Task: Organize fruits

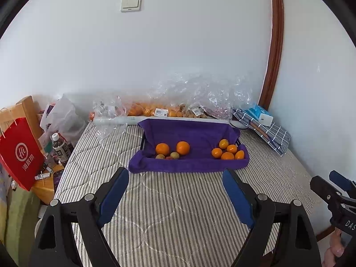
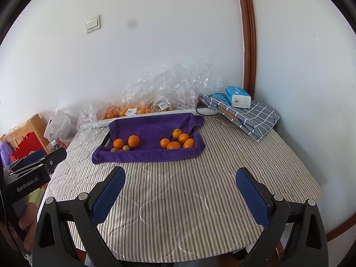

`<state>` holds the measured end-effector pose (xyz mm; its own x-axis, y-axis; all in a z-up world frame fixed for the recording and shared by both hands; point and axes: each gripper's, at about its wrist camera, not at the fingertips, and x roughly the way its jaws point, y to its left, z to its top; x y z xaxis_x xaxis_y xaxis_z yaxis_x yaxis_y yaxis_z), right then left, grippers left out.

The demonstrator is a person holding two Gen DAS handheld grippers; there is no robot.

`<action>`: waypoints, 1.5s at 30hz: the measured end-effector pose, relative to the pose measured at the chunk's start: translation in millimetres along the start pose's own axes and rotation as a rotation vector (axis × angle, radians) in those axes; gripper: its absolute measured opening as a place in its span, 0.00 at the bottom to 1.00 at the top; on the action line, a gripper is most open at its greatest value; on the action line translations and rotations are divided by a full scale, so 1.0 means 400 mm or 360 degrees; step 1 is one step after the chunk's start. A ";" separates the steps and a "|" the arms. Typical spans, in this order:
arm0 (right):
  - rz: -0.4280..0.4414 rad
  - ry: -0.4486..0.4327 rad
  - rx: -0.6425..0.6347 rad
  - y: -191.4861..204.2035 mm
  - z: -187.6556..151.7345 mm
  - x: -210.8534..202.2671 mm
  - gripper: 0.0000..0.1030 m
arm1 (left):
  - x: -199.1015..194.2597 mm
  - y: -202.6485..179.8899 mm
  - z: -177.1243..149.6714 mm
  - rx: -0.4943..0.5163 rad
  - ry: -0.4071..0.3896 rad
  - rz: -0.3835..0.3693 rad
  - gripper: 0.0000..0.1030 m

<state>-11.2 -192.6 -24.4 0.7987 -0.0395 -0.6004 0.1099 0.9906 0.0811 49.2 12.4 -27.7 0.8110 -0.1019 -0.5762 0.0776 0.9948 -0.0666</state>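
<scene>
You work over a desk (image 1: 178,211) covered with a quilted cloth in fine grey and white stripes, pushed into a corner of pale walls with a brown wooden trim (image 1: 274,44) running up one side and a light switch (image 1: 130,3) above. Against the back wall lie crinkled clear plastic bags (image 1: 178,98) with more orange fruit inside. In the middle of the desk sits a tray (image 1: 142,143) draped in a soft purple towel (image 1: 189,133). Two large oranges (image 1: 172,148) and three small pale round fruits (image 1: 168,156) lie at its left end; five small oranges (image 1: 228,151) cluster at its right end, well apart from the others.

Your left view takes in a red paper bag (image 1: 21,155) and a bottle (image 1: 60,148) on a low wooden stand off the desk's left edge; your right view shows more of the folded grey checked cloth (image 2: 249,115) with a blue and white box (image 2: 238,96) on top.

Your left tool (image 1: 175,175) is spread wide and holds nothing, its blue ribbed pads (image 1: 113,198) facing inward. Your right tool (image 2: 180,173) is likewise wide and bare. Both hover over the near desk, short of the tray.
</scene>
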 end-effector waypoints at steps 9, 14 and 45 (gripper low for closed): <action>0.0000 -0.0002 -0.0007 0.007 0.002 0.001 0.96 | -0.002 0.005 0.001 -0.0003 -0.0002 0.0001 0.83; -0.0001 0.0000 -0.0002 0.009 0.002 0.001 0.96 | -0.004 0.005 0.002 -0.0007 -0.0001 0.0003 0.83; 0.0005 -0.0024 -0.0006 0.018 0.007 -0.015 0.96 | -0.008 0.001 0.012 -0.0024 -0.0007 0.0010 0.83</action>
<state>-13.8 -185.6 -18.1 0.8077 -0.0385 -0.5883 0.1052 0.9913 0.0796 49.5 13.3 -22.1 0.8140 -0.0957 -0.5730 0.0638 0.9951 -0.0755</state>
